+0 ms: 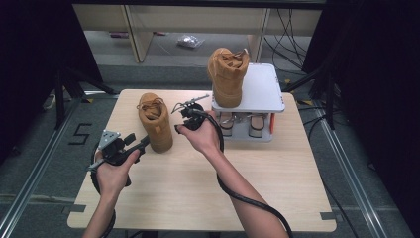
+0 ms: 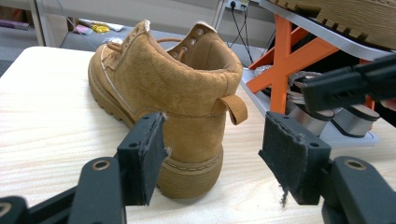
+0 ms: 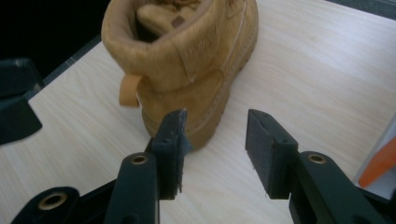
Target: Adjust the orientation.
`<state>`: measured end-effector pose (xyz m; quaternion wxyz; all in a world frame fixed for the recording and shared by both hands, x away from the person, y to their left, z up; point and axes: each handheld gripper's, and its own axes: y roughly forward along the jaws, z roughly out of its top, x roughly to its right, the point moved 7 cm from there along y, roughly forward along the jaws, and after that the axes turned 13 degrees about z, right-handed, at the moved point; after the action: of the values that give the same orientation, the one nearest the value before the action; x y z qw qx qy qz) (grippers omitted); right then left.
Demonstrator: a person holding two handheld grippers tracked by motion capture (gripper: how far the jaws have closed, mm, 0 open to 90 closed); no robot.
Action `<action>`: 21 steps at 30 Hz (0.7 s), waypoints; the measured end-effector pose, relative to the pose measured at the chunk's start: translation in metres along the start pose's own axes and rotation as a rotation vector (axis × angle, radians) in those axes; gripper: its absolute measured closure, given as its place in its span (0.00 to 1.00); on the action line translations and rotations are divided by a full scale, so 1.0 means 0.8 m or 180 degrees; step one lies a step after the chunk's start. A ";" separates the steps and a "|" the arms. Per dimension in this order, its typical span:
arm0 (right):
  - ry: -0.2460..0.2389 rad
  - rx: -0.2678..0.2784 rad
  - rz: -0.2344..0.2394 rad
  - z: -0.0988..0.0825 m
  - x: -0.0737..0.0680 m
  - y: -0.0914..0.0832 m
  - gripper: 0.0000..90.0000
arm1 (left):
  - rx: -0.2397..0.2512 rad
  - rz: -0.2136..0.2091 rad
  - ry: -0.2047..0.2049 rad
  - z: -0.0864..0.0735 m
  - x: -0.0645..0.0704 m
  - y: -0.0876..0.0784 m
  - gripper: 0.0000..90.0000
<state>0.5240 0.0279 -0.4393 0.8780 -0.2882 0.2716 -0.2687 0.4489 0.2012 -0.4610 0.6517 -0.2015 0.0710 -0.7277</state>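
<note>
A tan suede boot [image 1: 155, 121] stands upright on the wooden table [image 1: 198, 183], toe pointing away. My left gripper [image 1: 142, 145] sits just behind its heel. In the left gripper view the jaws [image 2: 215, 140] are open, and the boot's heel [image 2: 187, 93] with its pull loop lies ahead of the pads, not between them. My right gripper [image 1: 179, 120] hovers beside the boot on its right. In the right gripper view its jaws [image 3: 215, 126] are open and hold nothing, with the boot [image 3: 187, 60] just beyond them. A second matching boot [image 1: 228, 74] stands on a grey shelf [image 1: 265, 87].
The grey shelf rests on orange supports [image 2: 282, 60] at the table's far right, with a pair of shoes [image 1: 240, 124] on its lower level. Cables trail from both grippers. Bare tabletop lies in front of the hands.
</note>
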 end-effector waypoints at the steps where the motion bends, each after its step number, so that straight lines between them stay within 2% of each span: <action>1: 0.0000 0.0000 0.0000 0.000 0.000 0.000 0.65 | 0.0000 0.0000 0.0000 0.000 0.000 0.000 0.42; 6: 0.0054 0.0039 0.0016 0.023 -0.001 0.012 0.64 | 0.0000 0.0007 -0.0007 -0.001 -0.001 -0.001 0.42; 13: 0.0042 0.0113 -0.0032 0.043 0.000 0.016 0.63 | 0.0006 -0.0003 -0.0020 0.000 0.000 -0.001 0.42; 17: 0.0099 0.0194 -0.0033 0.058 0.002 0.018 0.61 | 0.0011 -0.0017 -0.0038 0.001 0.000 -0.002 0.42; 21: 0.0123 0.0219 -0.0057 0.065 0.003 0.018 0.60 | 0.0042 -0.0002 -0.0001 0.002 -0.002 -0.001 0.42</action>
<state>0.5628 0.0550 -0.4136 0.8796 -0.2551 0.2765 -0.2912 0.4487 0.2028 -0.4591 0.6528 -0.1974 0.0660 -0.7284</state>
